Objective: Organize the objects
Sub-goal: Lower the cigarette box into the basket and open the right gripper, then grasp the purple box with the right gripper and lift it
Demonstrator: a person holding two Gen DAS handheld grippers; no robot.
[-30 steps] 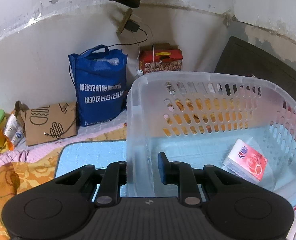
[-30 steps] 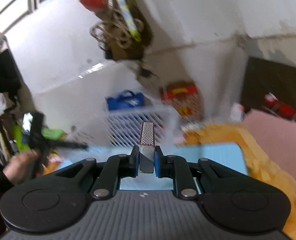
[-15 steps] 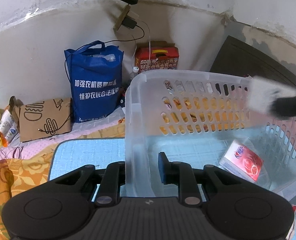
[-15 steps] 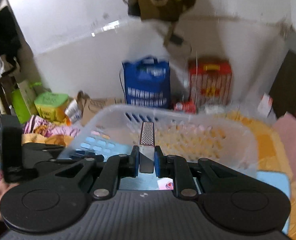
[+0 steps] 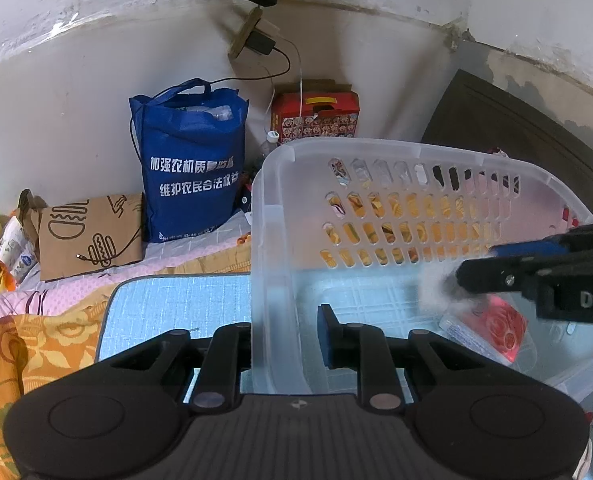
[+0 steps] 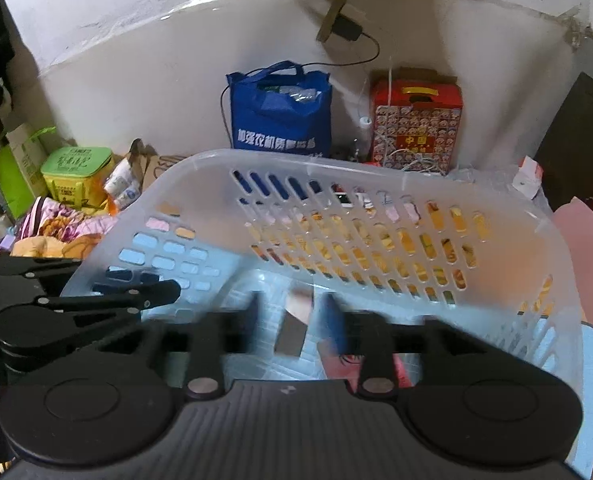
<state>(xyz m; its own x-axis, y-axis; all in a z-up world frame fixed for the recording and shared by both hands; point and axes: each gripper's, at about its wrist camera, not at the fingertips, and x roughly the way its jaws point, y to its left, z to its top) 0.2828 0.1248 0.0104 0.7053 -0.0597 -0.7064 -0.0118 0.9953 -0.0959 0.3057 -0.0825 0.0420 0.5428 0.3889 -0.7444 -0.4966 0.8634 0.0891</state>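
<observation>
Here, the scene is dominated by a translucent plastic basket (image 5: pixel 396 152) with slotted walls, which is set on a light blue mat (image 5: pixel 180 304) spread over an orange flowered cover (image 5: pixel 28 344). Behind the basket, against the white wall, a blue tote bag (image 5: pixel 192 168) with white lettering is stood, and a red printed box (image 5: pixel 316 116) is seen just beside it; to the basket's left a brown paper bag (image 5: pixel 92 236) is propped, and further left a green-lidded tin (image 6: pixel 76 172) is visible in the right wrist view. The basket's near left wall is clamped by the left gripper (image 5: pixel 284 332), one finger being placed outside the wall and one inside, with the jaws clenched on the plastic. Over the basket's interior the right gripper (image 6: pixel 292 320) is held, blurred, with its jaws opening; a small grey rectangular box (image 6: pixel 294 328) is seen between the fingers, tilted, and no pad is pressed on it, so it is released above the basket floor. On that floor, toward the basket's right side, a red and white packet (image 5: pixel 492 328) in clear wrap is lain flat. Whether the small box touches the floor cannot be told.
</observation>
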